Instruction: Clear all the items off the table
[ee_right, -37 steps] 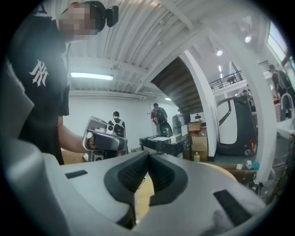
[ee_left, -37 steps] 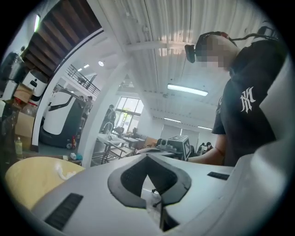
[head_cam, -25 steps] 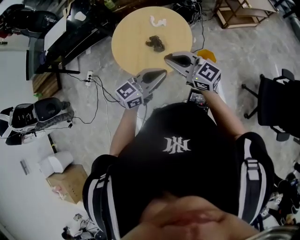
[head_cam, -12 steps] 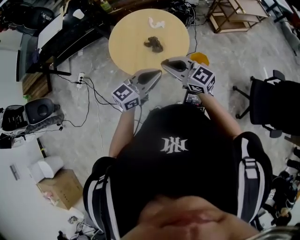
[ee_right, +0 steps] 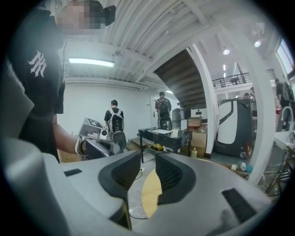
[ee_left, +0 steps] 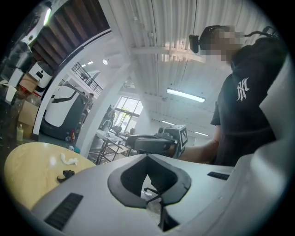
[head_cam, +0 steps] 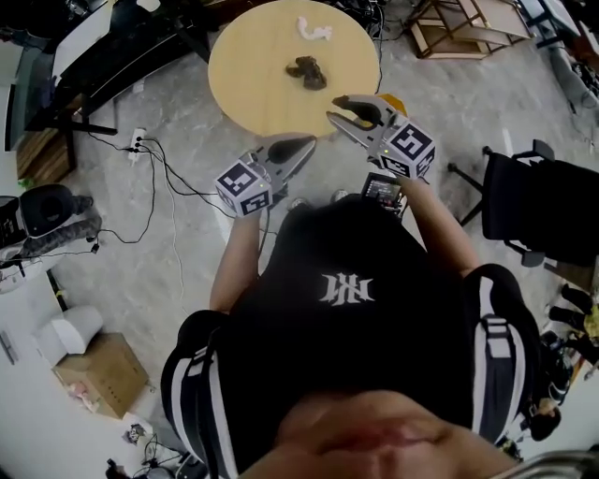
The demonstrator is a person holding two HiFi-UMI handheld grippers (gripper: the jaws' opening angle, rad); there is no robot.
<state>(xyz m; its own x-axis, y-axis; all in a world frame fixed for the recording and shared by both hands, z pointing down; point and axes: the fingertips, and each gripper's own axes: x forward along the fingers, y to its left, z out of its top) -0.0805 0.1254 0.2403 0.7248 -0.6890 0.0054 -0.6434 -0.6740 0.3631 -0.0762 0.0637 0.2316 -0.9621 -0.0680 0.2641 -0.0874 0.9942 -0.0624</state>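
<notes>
A round wooden table point(head_cam: 253, 56) stands ahead of me. On it lie a dark crumpled item point(head_cam: 307, 71) near the middle and a white crumpled item point(head_cam: 314, 30) farther back. My left gripper point(head_cam: 304, 142) hovers short of the table's near edge, its jaws meeting at the tip and holding nothing. My right gripper point(head_cam: 335, 107) is over the near right edge. Its jaws have just been opening and stand slightly apart with nothing between them. In the left gripper view the table point(ee_left: 27, 166) and both items point(ee_left: 67, 174) are at lower left. The right gripper view shows tabletop point(ee_right: 150, 193) through the gap.
A black office chair point(head_cam: 543, 210) stands to the right. Cables point(head_cam: 159, 164) trail over the floor on the left. A wooden frame point(head_cam: 459, 28) sits at the back right, a cardboard box point(head_cam: 98, 374) at lower left. Two people with backpacks point(ee_right: 114, 122) stand far off.
Both grippers have moved forward toward the table, which now sits closer to them. The right gripper's jaws have parted a little; the left gripper's stay together.
</notes>
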